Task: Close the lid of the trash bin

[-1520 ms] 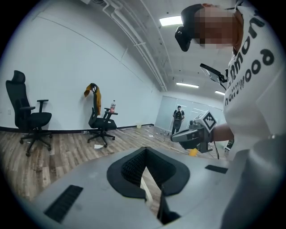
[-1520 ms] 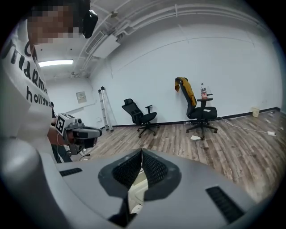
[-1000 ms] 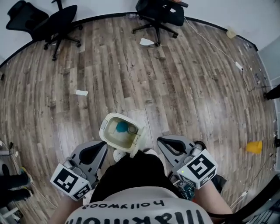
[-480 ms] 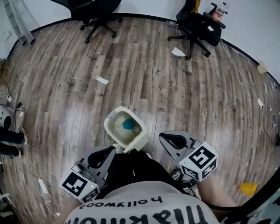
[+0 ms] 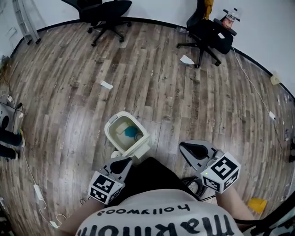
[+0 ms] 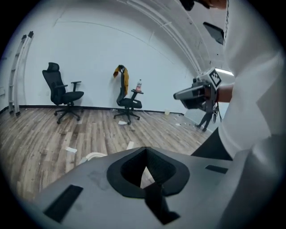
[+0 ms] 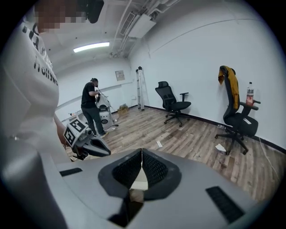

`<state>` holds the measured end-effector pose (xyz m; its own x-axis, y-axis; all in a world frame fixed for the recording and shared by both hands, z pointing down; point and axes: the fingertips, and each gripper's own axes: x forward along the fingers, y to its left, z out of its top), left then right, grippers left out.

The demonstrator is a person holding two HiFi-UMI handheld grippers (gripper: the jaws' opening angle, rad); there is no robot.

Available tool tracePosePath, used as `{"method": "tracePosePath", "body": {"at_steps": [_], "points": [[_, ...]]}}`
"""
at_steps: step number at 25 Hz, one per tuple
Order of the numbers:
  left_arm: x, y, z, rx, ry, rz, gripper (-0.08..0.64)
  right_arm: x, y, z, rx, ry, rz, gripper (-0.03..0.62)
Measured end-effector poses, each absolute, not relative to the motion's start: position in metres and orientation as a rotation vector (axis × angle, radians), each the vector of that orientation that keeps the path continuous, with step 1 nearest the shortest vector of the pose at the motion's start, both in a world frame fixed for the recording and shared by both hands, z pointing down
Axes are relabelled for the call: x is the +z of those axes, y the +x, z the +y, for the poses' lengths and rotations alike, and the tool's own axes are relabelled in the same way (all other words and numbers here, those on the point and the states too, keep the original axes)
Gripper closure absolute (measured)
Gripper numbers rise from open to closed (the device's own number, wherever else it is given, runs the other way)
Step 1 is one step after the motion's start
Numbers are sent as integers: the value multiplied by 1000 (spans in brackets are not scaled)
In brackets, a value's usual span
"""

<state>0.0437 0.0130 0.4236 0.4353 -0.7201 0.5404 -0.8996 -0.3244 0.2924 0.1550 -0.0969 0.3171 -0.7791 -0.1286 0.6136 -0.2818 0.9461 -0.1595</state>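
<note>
A cream trash bin (image 5: pixel 115 137) stands open on the wood floor just ahead of my legs in the head view. Its lid (image 5: pixel 138 150) hangs down at the near side, and a blue item (image 5: pixel 129 133) lies inside. My left gripper (image 5: pixel 123 160) is shut and empty, its tips just short of the bin's near edge. My right gripper (image 5: pixel 182 145) is shut too, apart from the bin to its right. In the left gripper view the shut left gripper (image 6: pixel 145 150) points over the bin's white rim (image 6: pixel 91 156). The right gripper view shows the right gripper (image 7: pixel 142 152) closed on nothing.
Two black office chairs (image 5: pixel 106 11) (image 5: pixel 209 34) stand at the far wall. Paper scraps (image 5: pixel 106 85) (image 5: pixel 186 60) lie on the floor, cables (image 5: pixel 32 179) run at the left, and a yellow object (image 5: pixel 256 203) sits at the right. A person (image 7: pixel 91 112) stands by a ladder (image 7: pixel 139 87).
My left gripper has swung in toward the bin's near edge. The head view has shifted, so the bin now sits a little further left.
</note>
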Motion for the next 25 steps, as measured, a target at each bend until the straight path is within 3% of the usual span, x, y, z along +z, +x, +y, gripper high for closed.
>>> {"method": "tracePosePath", "body": {"at_steps": [9, 25], "points": [[520, 46, 18, 655, 1976, -1248, 552, 334, 188, -86, 380, 368, -2383, 581], [535, -15, -18, 670, 1946, -1153, 554, 362, 162, -95, 560, 510, -2362, 581]]}}
